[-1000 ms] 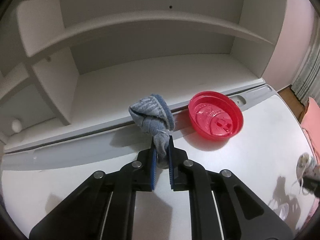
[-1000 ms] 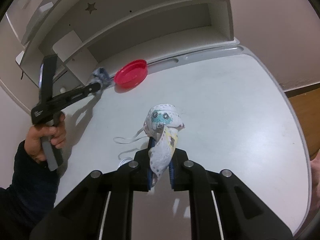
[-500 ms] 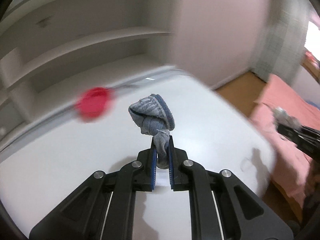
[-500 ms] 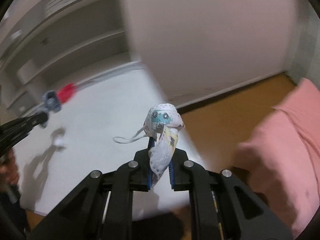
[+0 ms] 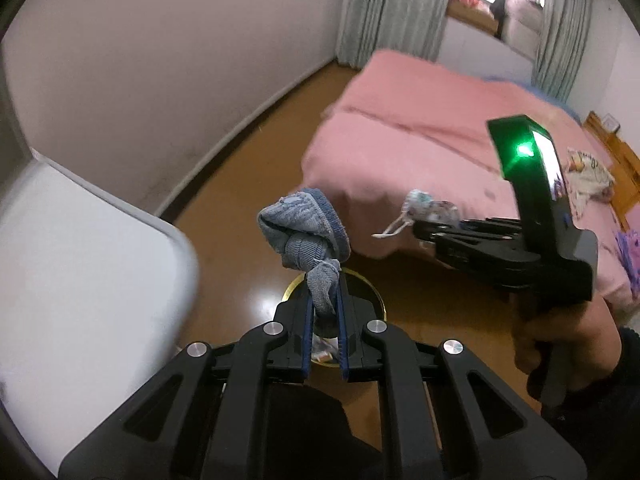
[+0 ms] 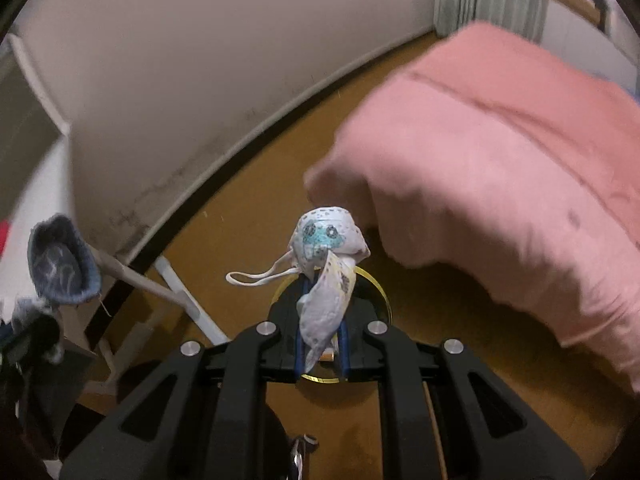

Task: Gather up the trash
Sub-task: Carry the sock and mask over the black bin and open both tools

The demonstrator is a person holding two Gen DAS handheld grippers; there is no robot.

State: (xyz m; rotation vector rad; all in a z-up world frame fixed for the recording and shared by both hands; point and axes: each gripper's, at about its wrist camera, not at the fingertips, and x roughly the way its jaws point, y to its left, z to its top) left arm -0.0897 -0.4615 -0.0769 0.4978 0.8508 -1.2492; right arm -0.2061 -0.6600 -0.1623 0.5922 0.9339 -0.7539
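Note:
My left gripper [image 5: 323,280] is shut on a knotted blue-grey sock [image 5: 304,236] and holds it in the air above a round bin with a gold rim [image 5: 378,300] on the floor. My right gripper [image 6: 320,280] is shut on a crumpled white patterned face mask [image 6: 326,264], its ear loop hanging left, also above the bin [image 6: 382,292]. In the left wrist view the right gripper [image 5: 418,226] with the mask [image 5: 424,206] is to the right. The sock [image 6: 62,262] shows at the left of the right wrist view.
A bed with a pink cover [image 5: 432,132] stands to the right, close to the bin. The white desk [image 5: 80,240] is at the left. Wooden floor [image 5: 248,160] runs along a pale wall. Curtains [image 5: 392,8] hang at the back.
Both grippers have swung away from the desk to the right and now hang over the floor bin beside the bed. Each still holds its item; the red lid is out of the left view.

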